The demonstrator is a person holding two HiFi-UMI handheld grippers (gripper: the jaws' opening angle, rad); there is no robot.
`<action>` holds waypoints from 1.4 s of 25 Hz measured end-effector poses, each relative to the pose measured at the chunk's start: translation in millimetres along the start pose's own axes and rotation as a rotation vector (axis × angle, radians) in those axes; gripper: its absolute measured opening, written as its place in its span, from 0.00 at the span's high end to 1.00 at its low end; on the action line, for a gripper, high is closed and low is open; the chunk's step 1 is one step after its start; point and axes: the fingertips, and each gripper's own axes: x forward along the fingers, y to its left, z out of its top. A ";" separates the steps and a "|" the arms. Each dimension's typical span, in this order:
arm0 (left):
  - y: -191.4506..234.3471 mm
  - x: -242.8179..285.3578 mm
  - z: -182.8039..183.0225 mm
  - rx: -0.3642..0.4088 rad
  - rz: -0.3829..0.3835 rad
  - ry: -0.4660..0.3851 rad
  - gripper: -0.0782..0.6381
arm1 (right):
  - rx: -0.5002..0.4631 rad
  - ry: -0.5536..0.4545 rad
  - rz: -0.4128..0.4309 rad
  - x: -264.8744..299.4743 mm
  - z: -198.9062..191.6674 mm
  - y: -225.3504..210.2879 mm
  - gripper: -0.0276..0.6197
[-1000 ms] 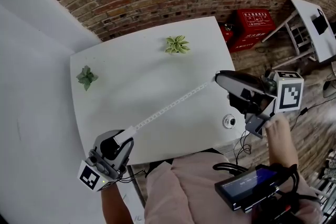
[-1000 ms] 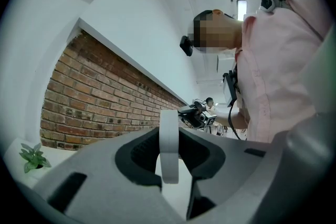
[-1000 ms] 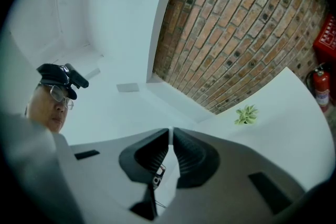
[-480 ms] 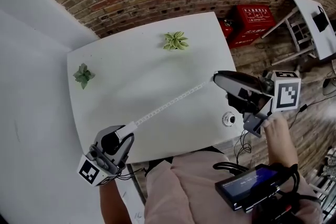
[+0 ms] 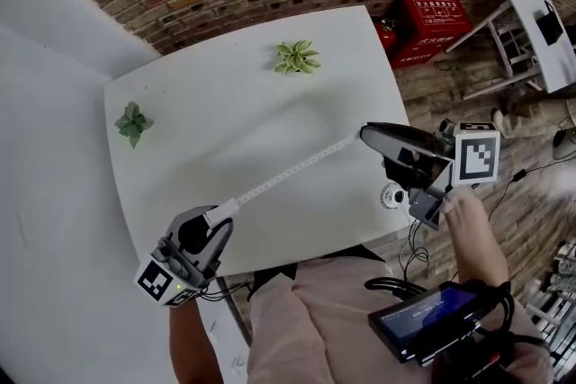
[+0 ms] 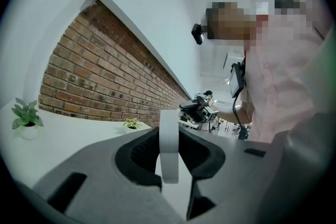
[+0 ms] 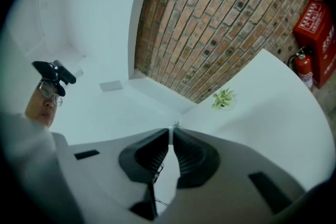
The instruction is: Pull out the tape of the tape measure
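Left gripper (image 5: 214,229) is clamped partway shut on the white tape measure case (image 6: 169,147), which stands on edge between its pads. The right gripper (image 5: 367,133) has its jaws pressed almost together, pinching the thin free end of the tape (image 5: 288,174).

The tape runs out of the case and straight across to the right gripper's tips. It is drawn taut in one line, with its long axis running from one set of jaws to the other (each gripper shows up in the other's view, so they face each other down that line). It spans above the white table (image 5: 225,103), and I cannot tell whether it touches the surface.

For more length, I judge the pull must follow that same axis, with the right gripper backing away from the case. Behind it the table edge drops off to open floor, with the table's round cable port (image 5: 391,195) just beside it on my side. The left gripper sits off the table's near corner, close to my body, so it has less room to retreat. Both small plants (image 5: 296,57) (image 5: 132,121) stand well clear, on the far side of the tape.
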 end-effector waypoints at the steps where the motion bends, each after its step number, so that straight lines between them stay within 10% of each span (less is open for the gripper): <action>1: 2.3 0.4 -5.6 -0.011 -0.001 0.008 0.75 | 0.006 0.004 -0.006 1.4 -3.4 -5.3 0.91; 35: 77.2 18.4 -110.1 -0.189 0.046 0.319 0.75 | 0.107 0.072 -0.236 45.2 -81.7 -144.1 0.90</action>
